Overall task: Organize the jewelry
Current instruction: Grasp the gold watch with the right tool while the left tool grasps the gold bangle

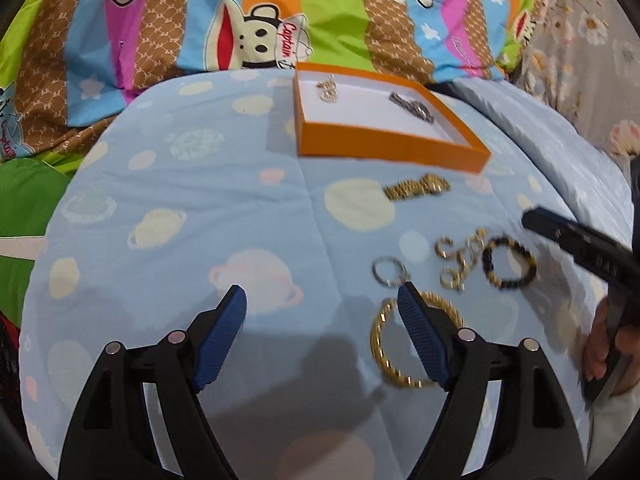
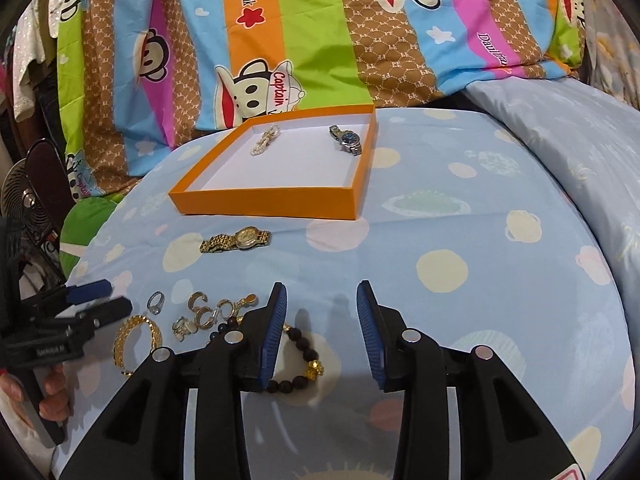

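Right gripper's finger (image 2: 272,332) hides part of the beaded bracelet (image 2: 306,354)

Bare sheet (image 2: 460,216) right of orange box (image 2: 264,202); rings (image 2: 204,314) crowd left.

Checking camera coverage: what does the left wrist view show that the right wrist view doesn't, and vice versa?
Left wrist only: the left gripper head-on, jaws open over bare sheet, its right finger overlapping the gold bangle.

Right wrist only: the right gripper, jaws open and empty; the silver watch's blue dial, blurred in the left view; a fan at the left edge.

Both: the orange box with the pearl piece and silver watch inside; outside it the gold watch, loose rings and dark bead bracelet.
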Demonstrator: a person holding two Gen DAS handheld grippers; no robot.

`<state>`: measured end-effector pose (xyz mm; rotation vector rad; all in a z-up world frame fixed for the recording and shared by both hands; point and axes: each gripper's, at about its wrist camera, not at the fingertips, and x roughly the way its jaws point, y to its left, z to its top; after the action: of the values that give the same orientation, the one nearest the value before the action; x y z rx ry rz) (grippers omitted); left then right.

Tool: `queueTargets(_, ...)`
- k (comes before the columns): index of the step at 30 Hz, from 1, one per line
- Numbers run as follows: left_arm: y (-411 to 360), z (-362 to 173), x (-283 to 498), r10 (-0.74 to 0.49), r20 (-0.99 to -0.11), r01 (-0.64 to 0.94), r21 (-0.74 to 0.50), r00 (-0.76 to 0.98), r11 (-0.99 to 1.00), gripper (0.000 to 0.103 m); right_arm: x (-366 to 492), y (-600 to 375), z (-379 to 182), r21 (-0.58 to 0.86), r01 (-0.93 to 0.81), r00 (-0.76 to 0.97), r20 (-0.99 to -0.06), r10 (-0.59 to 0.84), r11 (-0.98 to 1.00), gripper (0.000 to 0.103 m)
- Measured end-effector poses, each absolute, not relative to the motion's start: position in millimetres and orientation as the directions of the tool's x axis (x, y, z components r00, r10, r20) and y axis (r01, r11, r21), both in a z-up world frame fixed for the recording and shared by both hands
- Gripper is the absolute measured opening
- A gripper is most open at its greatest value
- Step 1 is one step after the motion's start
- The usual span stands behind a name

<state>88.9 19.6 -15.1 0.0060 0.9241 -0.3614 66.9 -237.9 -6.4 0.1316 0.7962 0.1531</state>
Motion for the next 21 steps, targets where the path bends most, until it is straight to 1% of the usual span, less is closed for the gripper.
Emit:
queueTargets(3, 19.6, -14.4, 81.6, -0.319, -0.776, 0.324, -0.156, 0.544, 0.933, 0.076, 68.2, -232.2, -7.1, 0.169, -0.111, 0.685, -0.701, 0.198, 0.979, 0.037)
queueTargets(6, 14.9, -15.7, 80.1, -0.301, -0.783, 0.332, -0.128, 0.544, 0.934, 0.076, 71.5, -226.9, -3.2, 0.197, -0.143, 0.682, -0.690, 0.241, 0.970, 0.037)
queueTargets(8, 12.7, -15.3, 78.5, -0.311, -0.784, 0.347, -0.130, 0.538, 0.929, 0.076, 76.0, -221.1, 1.6, 0.206, -0.158, 0.683, -0.683, 0.258, 0.966, 0.037)
queueTargets(11, 9.2, -16.3, 75.7, -0.297, -0.787, 0.356, -0.105, 0.541, 0.928, 0.076, 91.8, -204.7, 9.8, 0.185, -0.209, 0.675, -0.683, 0.278, 0.960, 0.037)
queueTargets(13, 8.8, -16.7, 75.8, -0.293, -0.789, 0.357, -0.101, 0.540, 0.929, 0.076, 103.6, -190.7, 10.5, 0.147, -0.249, 0.664, -0.694, 0.279, 0.957, 0.047)
queueTargets(17, 9.3, -16.7, 76.7, -0.294, -0.789, 0.356, -0.103, 0.540, 0.929, 0.076, 126.7, -166.1, 1.1, 0.100, -0.323, 0.629, -0.720, 0.293, 0.941, 0.052)
queueTargets(19, 9.4, -16.7, 76.8, -0.295, -0.789, 0.356, -0.104, 0.539, 0.929, 0.077, 137.5, -158.1, -5.0, 0.089, -0.346, 0.611, -0.735, 0.296, 0.934, 0.056)
queueTargets(21, 9.2, -17.2, 77.4, -0.296, -0.789, 0.359, -0.104, 0.538, 0.928, 0.078, 145.2, -152.1, -10.1, 0.073, -0.359, 0.597, -0.749, 0.289, 0.931, 0.056)
